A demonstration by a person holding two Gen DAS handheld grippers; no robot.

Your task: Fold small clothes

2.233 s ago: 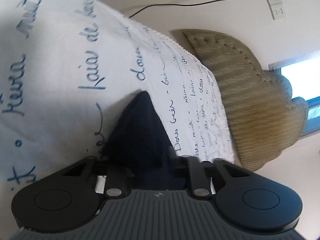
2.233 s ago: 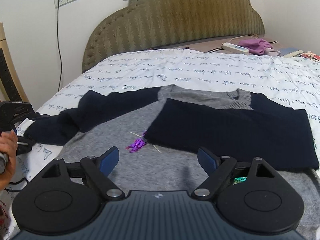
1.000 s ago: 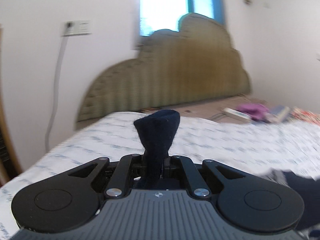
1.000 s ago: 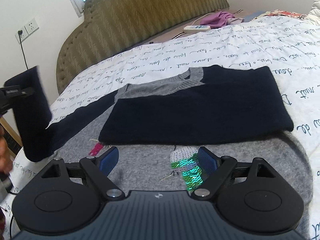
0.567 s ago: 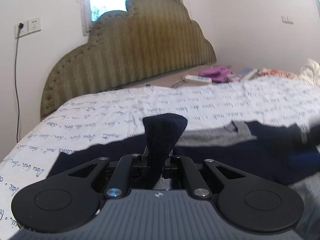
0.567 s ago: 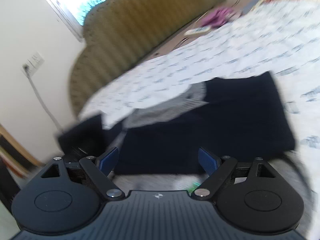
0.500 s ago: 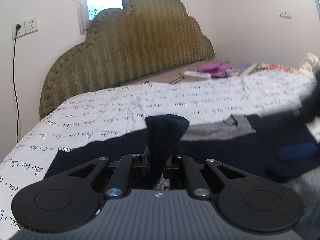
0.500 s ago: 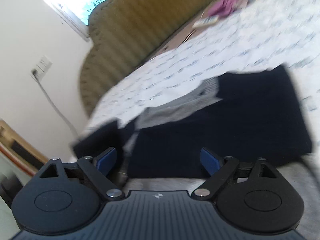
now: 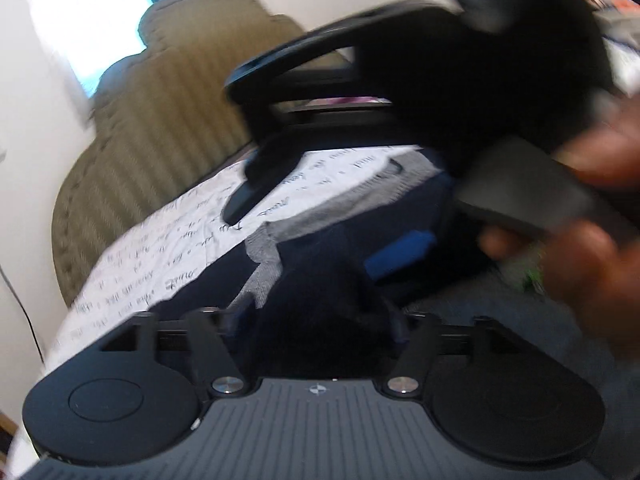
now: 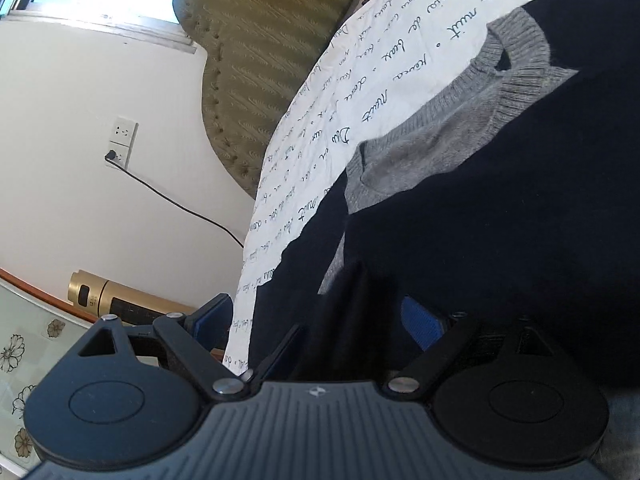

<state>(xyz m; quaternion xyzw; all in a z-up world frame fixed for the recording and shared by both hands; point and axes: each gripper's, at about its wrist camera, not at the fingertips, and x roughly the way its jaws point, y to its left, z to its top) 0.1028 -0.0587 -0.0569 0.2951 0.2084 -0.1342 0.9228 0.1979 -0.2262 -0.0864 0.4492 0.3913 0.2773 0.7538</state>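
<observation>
On the script-printed bedsheet (image 10: 352,80), my left gripper (image 9: 320,312) is opening over the navy sleeve (image 9: 320,300); the right gripper (image 10: 320,320) stays unclenched. I'd let the sleeve drop flat first.

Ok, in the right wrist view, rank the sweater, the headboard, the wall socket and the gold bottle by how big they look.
1. sweater, though it is nearest the camera
2. headboard
3. gold bottle, partly hidden
4. wall socket

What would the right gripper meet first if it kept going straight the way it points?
The navy sleeve standing up between the open fingers of the right gripper, then probably the folded sweater on the bed; depth is unclear.
</observation>
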